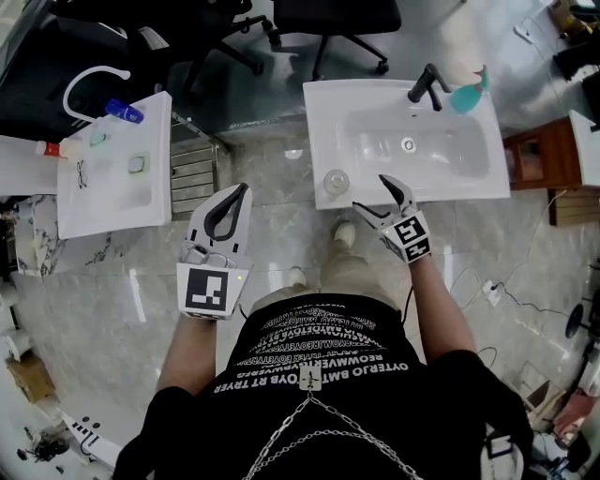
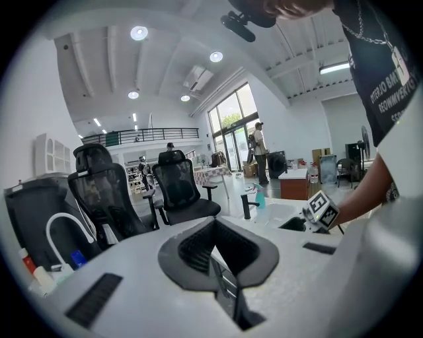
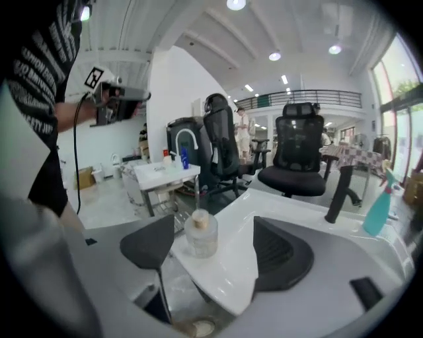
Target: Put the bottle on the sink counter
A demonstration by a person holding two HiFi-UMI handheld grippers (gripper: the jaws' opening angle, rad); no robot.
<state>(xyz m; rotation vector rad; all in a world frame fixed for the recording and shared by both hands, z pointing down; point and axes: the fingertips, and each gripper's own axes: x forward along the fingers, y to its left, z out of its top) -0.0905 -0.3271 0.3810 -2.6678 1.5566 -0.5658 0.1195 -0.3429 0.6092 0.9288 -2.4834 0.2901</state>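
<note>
A small clear glass bottle (image 1: 336,181) with a tan stopper stands upright on the front left corner of the white sink counter (image 1: 323,112). My right gripper (image 1: 371,194) is open just right of it, over the counter's front edge. In the right gripper view the bottle (image 3: 200,232) stands on the counter (image 3: 231,267) between the spread jaws of my right gripper (image 3: 213,254), nearer the left one, and neither pad touches it. My left gripper (image 1: 244,189) is shut and empty, held over the floor between the two sinks. The left gripper view shows my left gripper (image 2: 215,228) holding nothing.
A black faucet (image 1: 427,86) and a teal spray bottle (image 1: 466,96) stand at the back of the sink. A second white sink (image 1: 112,169) at the left holds small items. Office chairs (image 1: 328,23) stand behind. A wooden cabinet (image 1: 534,159) is at the right.
</note>
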